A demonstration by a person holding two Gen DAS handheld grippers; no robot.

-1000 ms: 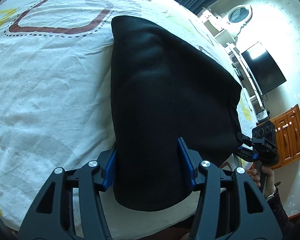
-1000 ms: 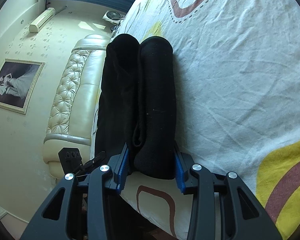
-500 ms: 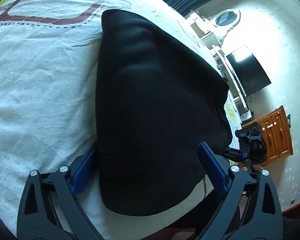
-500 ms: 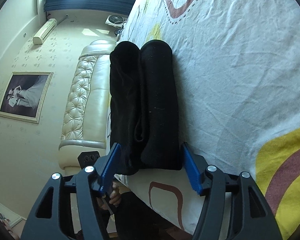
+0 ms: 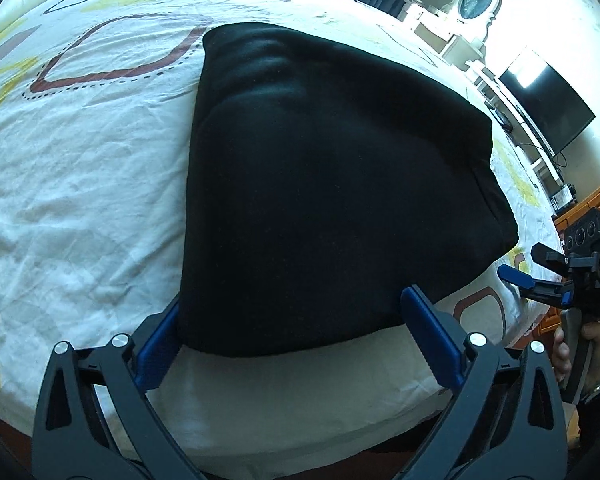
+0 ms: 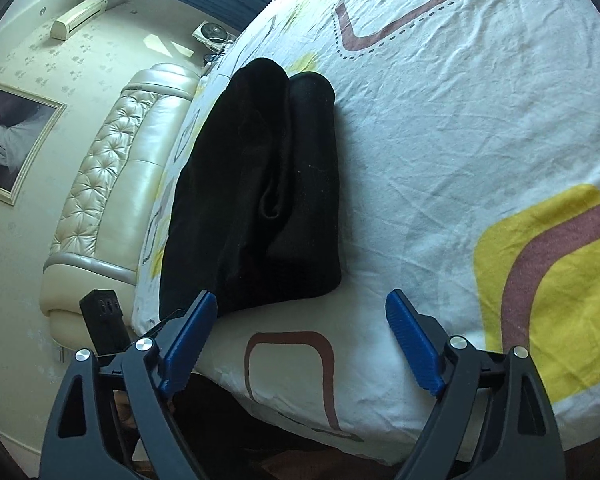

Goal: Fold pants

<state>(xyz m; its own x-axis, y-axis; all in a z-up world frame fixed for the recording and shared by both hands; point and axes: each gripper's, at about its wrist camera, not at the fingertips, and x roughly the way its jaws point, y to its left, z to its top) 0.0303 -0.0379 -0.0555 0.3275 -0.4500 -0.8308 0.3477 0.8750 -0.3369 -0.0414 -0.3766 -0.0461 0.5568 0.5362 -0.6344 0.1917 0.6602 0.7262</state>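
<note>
One pair of black pants [image 5: 332,200] lies folded in a thick bundle at the bed [image 5: 80,184] edge nearest the person, so the folding looks finished (judging by the doubled layers). Both grippers, left gripper [image 5: 296,340] and right gripper [image 6: 300,340], are spread wide and hold nothing; next they need only back clear.

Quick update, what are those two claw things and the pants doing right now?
Left gripper open, straddling the pants' near edge. Right gripper open, clear of cloth. Black pants folded, resting on the bedsheet. Nothing in the way.
</note>
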